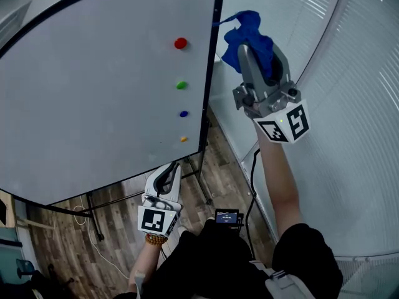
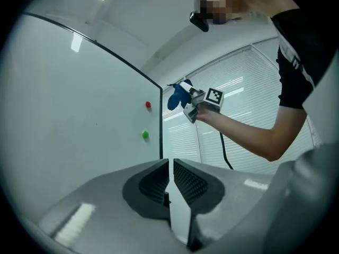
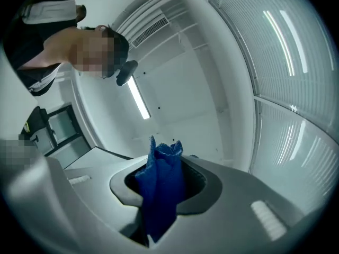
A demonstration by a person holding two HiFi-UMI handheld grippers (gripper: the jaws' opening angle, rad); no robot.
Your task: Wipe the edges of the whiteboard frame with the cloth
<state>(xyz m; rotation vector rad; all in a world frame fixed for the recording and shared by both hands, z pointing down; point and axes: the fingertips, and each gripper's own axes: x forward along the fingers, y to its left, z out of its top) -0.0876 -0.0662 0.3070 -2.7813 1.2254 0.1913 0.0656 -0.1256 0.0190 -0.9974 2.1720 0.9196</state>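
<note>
The whiteboard (image 1: 93,86) has a thin black frame (image 1: 212,61), and its right edge runs down the middle of the head view. My right gripper (image 1: 255,50) is raised beside the upper part of that edge, shut on a bunched blue cloth (image 1: 246,35). A tip of the cloth reaches the frame. Between the right jaws the cloth (image 3: 159,192) fills the right gripper (image 3: 164,165) view. My left gripper (image 1: 171,172) hangs low under the board's bottom edge, shut on nothing. From the left gripper (image 2: 169,165) I see the frame (image 2: 161,123) and the cloth (image 2: 177,95).
Red (image 1: 180,42), green (image 1: 181,85), blue (image 1: 184,113) and orange (image 1: 183,139) magnets sit in a column near the board's right edge. A white blind wall (image 1: 349,104) stands close on the right. The board's stand legs (image 1: 202,185) and a cable (image 1: 251,185) are above the wooden floor (image 1: 68,242).
</note>
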